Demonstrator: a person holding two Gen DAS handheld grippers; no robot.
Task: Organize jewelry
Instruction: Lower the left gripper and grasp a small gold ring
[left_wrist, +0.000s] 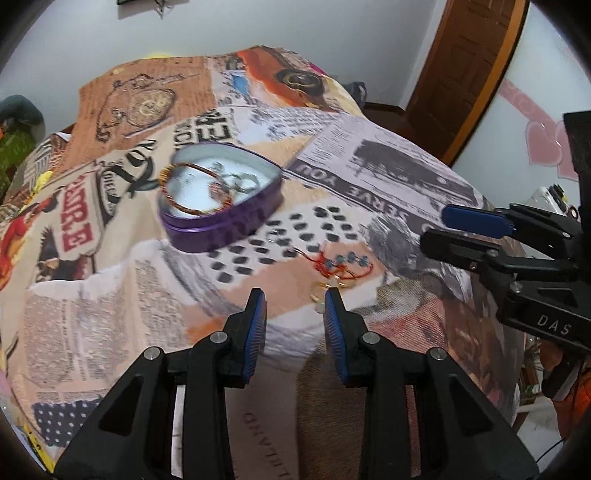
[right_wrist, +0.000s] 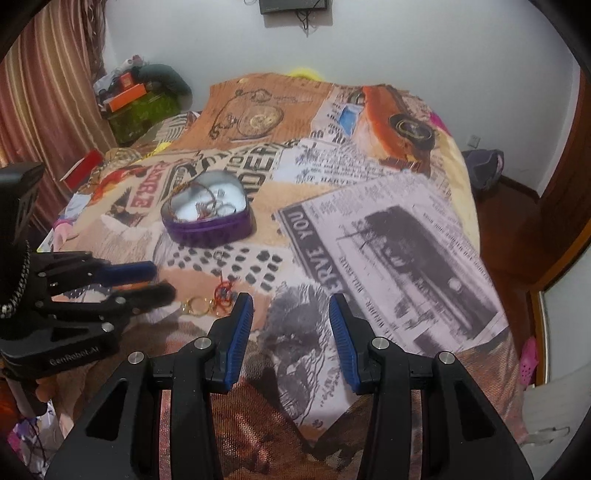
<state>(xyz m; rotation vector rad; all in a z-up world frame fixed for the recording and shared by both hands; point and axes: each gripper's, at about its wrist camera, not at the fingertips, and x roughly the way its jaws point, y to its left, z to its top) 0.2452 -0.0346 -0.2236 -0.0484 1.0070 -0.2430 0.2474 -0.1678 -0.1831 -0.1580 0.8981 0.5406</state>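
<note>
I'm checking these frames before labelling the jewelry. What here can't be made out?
- Contents of the purple heart tin: a big bangle and silvery rings show, but blur and small size hide how many, in both views.
- Red cord piece with blue beads: motion blur; its clasp is unclear.
- Gold rings: partly behind the left gripper in the right view; count unclear.
</note>
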